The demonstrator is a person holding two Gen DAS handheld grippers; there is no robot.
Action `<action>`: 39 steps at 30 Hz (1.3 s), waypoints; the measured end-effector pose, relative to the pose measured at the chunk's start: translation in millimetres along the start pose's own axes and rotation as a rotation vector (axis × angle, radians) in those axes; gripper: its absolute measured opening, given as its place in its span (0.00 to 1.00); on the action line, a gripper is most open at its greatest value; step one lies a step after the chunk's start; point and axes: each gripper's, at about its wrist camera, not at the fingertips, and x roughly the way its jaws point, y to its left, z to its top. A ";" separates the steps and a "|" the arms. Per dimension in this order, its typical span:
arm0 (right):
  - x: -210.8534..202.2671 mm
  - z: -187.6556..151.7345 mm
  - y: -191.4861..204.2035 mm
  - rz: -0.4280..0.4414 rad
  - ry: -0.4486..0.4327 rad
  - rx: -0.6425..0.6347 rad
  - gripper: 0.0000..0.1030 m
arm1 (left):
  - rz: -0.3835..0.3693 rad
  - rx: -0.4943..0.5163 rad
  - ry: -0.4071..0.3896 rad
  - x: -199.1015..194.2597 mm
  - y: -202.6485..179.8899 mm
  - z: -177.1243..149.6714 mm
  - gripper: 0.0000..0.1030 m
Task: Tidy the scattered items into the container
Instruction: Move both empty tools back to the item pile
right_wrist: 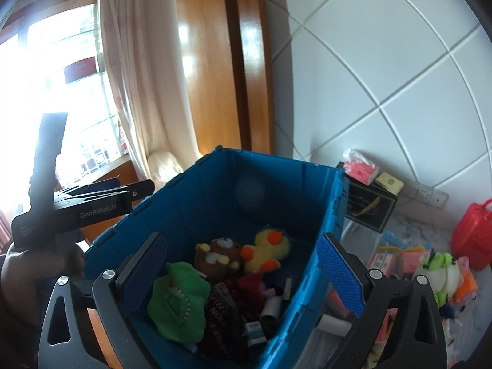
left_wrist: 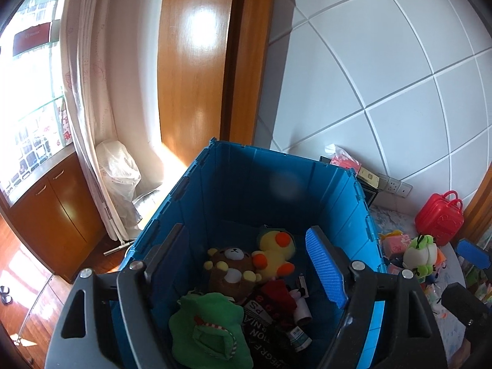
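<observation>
**Both grippers released over the crate**

Left wrist view: left gripper (left_wrist: 250,264) hangs over the deep blue plastic crate (left_wrist: 278,181), jaws spread, nothing between them. Inside lie a brown plush bear (left_wrist: 231,266), a yellow plush duck (left_wrist: 275,253) and a green cloth pouch (left_wrist: 207,329).

Right wrist view: right gripper (right_wrist: 246,273) likewise wide apart and empty. A green-and-white frog plush (right_wrist: 439,272) sits outside on the pale surface, near a red plastic case (right_wrist: 475,240).

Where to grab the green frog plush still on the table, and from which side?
Take the green frog plush across its soft white belly, coming from above and the crate side. It sits roughly upright, with an orange toy crowding its far side and the red case behind, so that approach looks clearest.
</observation>
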 end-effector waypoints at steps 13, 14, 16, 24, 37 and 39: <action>-72.1 -52.4 -79.7 -0.196 -0.031 0.107 0.96 | -0.173 0.126 0.023 1.0 -107.4 -19.3 0.76; -79.2 -58.3 -91.2 -0.214 -0.029 0.126 0.96 | -0.182 0.137 0.023 -0.5 -118.3 -21.4 0.76; -92.1 -67.0 -110.3 -0.243 -0.028 0.155 0.96 | -0.196 0.152 0.027 -3.5 -139.7 -25.9 0.76; -147.5 -100.7 -190.0 -0.329 -0.033 0.228 0.97 | -0.274 0.220 0.093 -10.6 -238.6 -61.8 0.76; -204.2 -177.0 -319.7 -0.374 0.063 0.264 0.97 | -0.309 0.251 0.284 35.3 -367.1 -178.0 0.76; -203.1 -188.9 -333.1 -0.358 0.086 0.259 0.97 | -0.286 0.255 0.317 45.4 -374.5 -198.5 0.76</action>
